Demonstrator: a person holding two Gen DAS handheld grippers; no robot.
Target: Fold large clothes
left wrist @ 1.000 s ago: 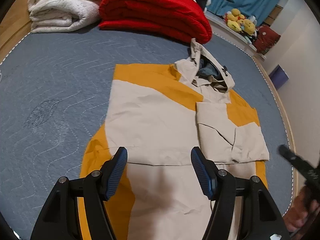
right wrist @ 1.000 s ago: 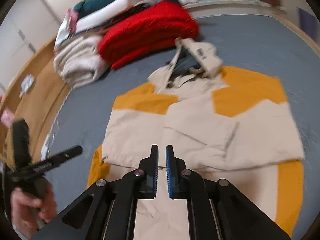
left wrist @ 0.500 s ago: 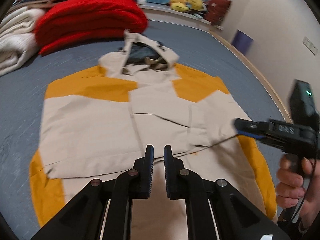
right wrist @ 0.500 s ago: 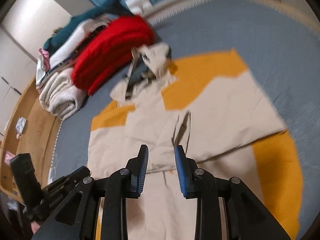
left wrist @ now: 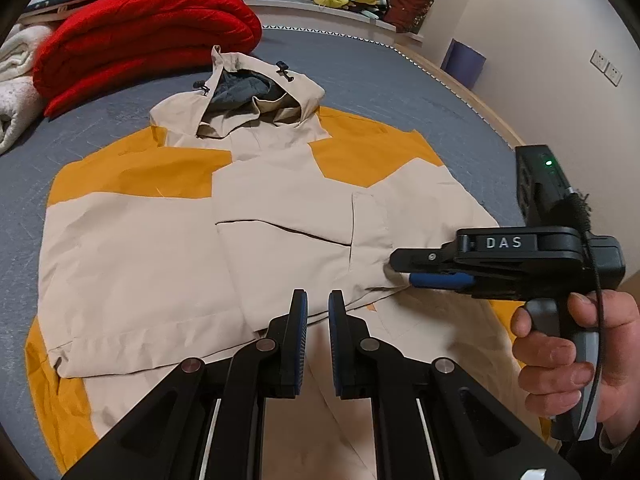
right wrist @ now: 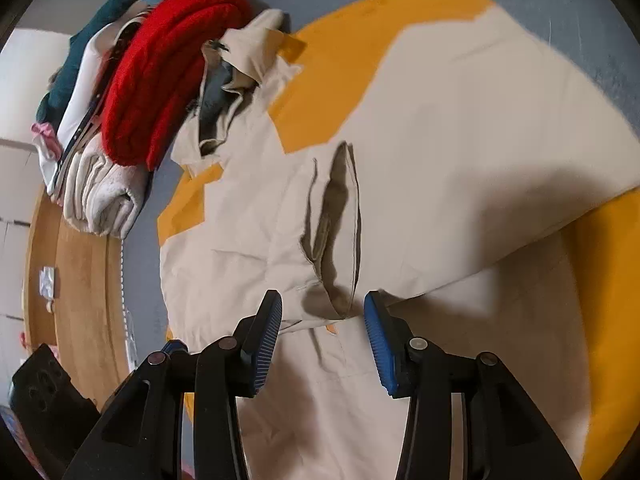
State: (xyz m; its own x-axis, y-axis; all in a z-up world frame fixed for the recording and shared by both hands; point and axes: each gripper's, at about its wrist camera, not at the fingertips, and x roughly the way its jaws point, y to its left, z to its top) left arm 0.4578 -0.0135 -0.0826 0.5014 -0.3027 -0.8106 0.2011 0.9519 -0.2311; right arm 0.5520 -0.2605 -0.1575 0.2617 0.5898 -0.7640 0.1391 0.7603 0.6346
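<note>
The left claw [left wrist: 318, 312] hovers with its blue pads drawn almost together on nothing, just above the hem edge of the folded sleeves of a beige and orange hooded jacket [left wrist: 168, 248]. To its right the right claw [right wrist: 322, 334], gripped by a hand [left wrist: 576, 356], is spreading its jaws; the cuff of a folded sleeve [right wrist: 336, 240] lies between and just ahead of the pads, which do not press it. The jacket lies flat on a grey-blue quilted bed [left wrist: 380, 80], sleeves folded across the chest, hood [left wrist: 256, 92] farthest from both claws. Bare quilt lies left of the jacket and beyond the hood; the bed's wooden edge runs close on the right. Past the hood sit a folded red blanket [left wrist: 152, 36] and white blankets [left wrist: 16, 92]. The right claw's body reads "DAS".
</note>
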